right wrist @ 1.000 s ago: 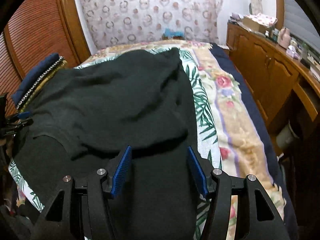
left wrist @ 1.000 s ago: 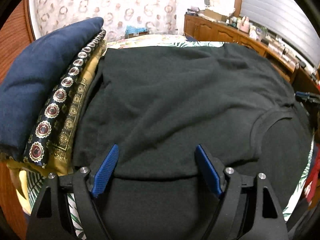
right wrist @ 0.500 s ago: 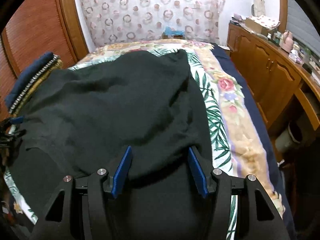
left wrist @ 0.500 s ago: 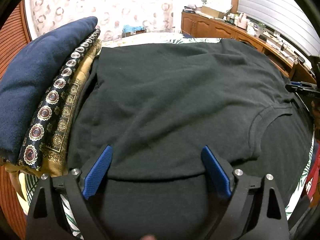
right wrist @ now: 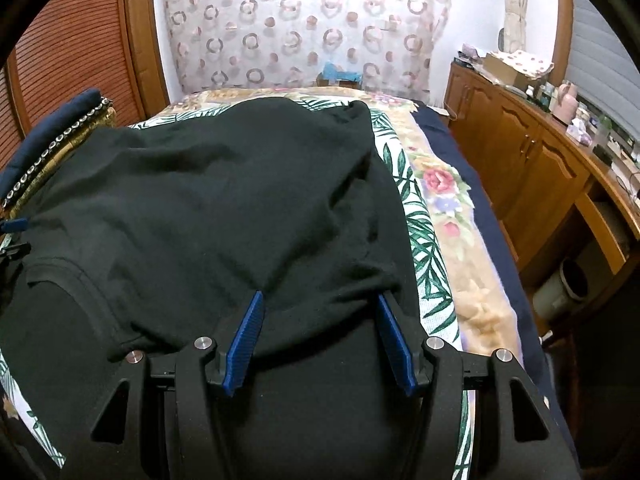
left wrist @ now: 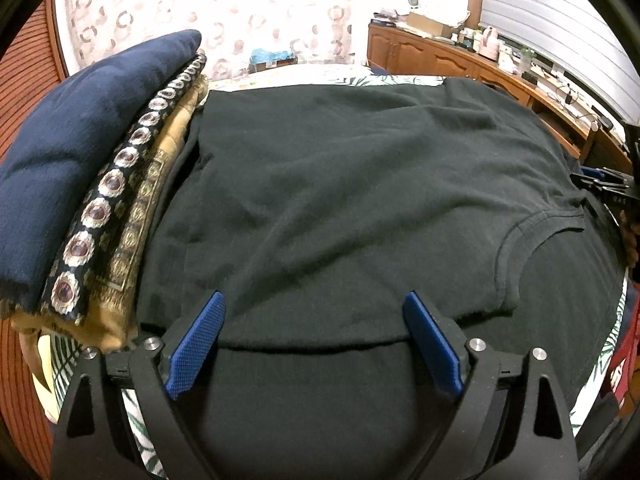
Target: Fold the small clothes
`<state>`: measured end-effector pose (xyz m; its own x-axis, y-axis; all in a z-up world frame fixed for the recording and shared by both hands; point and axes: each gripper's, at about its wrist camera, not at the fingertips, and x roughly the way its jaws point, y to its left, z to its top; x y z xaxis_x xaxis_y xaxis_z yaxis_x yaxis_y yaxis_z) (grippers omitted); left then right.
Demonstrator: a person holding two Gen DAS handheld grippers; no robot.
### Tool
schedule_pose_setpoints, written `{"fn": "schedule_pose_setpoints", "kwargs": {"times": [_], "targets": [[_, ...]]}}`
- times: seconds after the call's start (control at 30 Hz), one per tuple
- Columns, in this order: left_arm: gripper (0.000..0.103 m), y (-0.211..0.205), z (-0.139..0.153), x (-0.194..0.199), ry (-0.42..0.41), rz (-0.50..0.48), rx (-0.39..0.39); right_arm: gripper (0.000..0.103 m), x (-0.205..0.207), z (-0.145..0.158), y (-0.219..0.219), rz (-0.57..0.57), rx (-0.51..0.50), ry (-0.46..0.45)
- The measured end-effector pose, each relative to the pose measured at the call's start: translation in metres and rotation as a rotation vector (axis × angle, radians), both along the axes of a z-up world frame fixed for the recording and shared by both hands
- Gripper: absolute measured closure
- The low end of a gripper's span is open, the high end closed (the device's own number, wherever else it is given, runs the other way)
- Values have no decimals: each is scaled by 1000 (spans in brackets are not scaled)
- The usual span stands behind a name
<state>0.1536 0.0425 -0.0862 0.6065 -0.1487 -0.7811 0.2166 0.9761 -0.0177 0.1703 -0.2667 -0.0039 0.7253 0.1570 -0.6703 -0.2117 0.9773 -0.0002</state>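
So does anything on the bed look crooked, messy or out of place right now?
Mostly tidy. The black shirt is folded over itself but rumpled, with creases near its right edge, and its left side crowds the stack of folded cloths. Both grippers are open.

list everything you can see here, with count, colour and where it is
t-shirt: 1, black, spread over the bed, near edge folded back
folded cloths: 1 stack, navy on top, medallion-patterned and gold below, left of the t-shirt
bedspread: 1, leaf and floral print, under the t-shirt
curtain: 1, white with ring pattern, behind the bed
cabinets: 1 run, brown wood, right of the bed, cluttered top
louvred door: 1, reddish wood, far left
left gripper: 1, black with blue pads, open over the folded edge
right gripper: 1, black with blue pads, open over the folded edge
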Motion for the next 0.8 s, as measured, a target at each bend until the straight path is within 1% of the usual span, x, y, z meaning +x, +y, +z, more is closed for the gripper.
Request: {"fn": "schedule_pose_setpoints", "kwargs": {"times": [0.03, 0.1, 0.2, 0.33, 0.4, 0.5, 0.63, 0.7, 0.8], "targets": [[19, 2, 1, -3, -5, 1, -9, 43, 0, 0, -1, 2, 3, 1], [28, 8, 4, -12, -21, 11, -32, 43, 0, 0, -1, 3, 2, 0], [37, 22, 8, -25, -42, 43, -52, 43, -2, 0, -1, 2, 1, -2], [45, 44, 11, -37, -67, 114, -59, 43, -2, 0, 0, 3, 2, -1], [49, 52, 10, -39, -66, 139, -69, 43, -2, 1, -1, 4, 2, -1], [52, 63, 9, -39, -67, 175, -86, 43, -2, 0, -1, 5, 2, -1], [57, 68, 10, -35, -75, 193, -109, 43, -2, 0, 0, 5, 2, -1], [64, 67, 11, -30, -78, 195, -105, 43, -2, 0, -1, 6, 2, -1], [67, 64, 9, -22, -62, 197, -99, 43, -2, 0, 0, 7, 3, -1]]}}
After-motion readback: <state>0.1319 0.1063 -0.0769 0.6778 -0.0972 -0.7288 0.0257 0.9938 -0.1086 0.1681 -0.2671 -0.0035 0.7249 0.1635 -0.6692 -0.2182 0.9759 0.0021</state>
